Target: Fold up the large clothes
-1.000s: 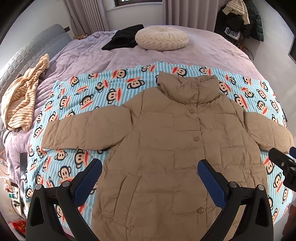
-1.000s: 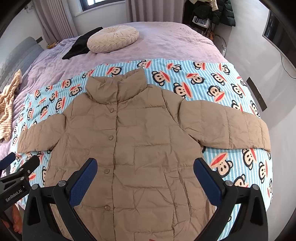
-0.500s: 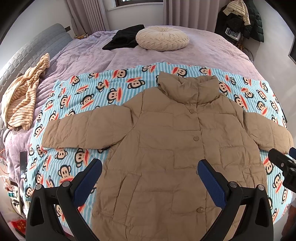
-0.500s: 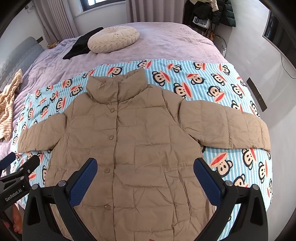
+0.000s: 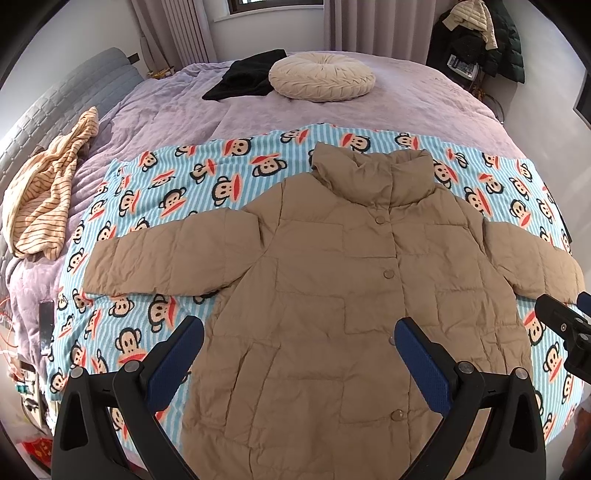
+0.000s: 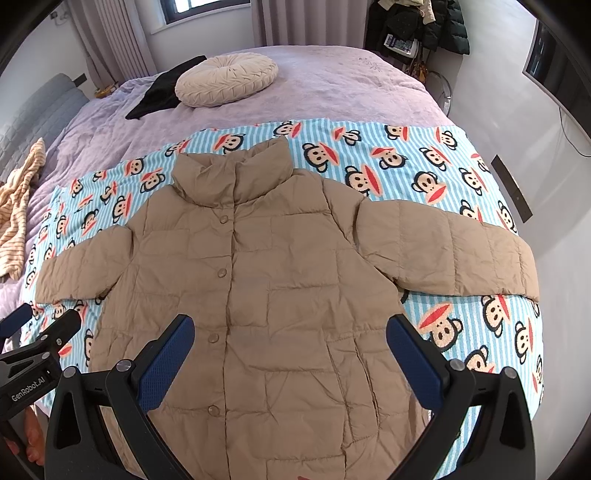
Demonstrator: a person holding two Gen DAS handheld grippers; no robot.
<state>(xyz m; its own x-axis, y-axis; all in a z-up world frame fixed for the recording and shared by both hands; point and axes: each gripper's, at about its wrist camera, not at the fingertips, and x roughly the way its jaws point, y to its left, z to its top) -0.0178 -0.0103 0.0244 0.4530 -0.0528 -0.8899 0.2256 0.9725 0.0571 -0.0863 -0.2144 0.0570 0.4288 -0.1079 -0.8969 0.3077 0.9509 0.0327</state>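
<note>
Bedroom scene: wide bed [image 5: 424,99] under a lilac cover, with a grey padded headboard [image 5: 62,99] along the left edge. Spread across the near half, a blue-striped blanket [image 5: 207,173] printed with cartoon monkey faces. At the far end, a round cream cushion [image 5: 321,75] touching a crumpled black garment [image 5: 247,75] just to its left. Near the headboard, a bunched yellow-striped cloth [image 5: 44,192]; closer in, a dark phone [image 5: 46,321] at the bed's left edge. Behind, grey curtains [image 6: 310,22] flanking a window [image 6: 207,5]. In the far right corner, dark coats [image 6: 439,22] piled on a rack. On the right wall, a dark screen [image 6: 557,62].
</note>
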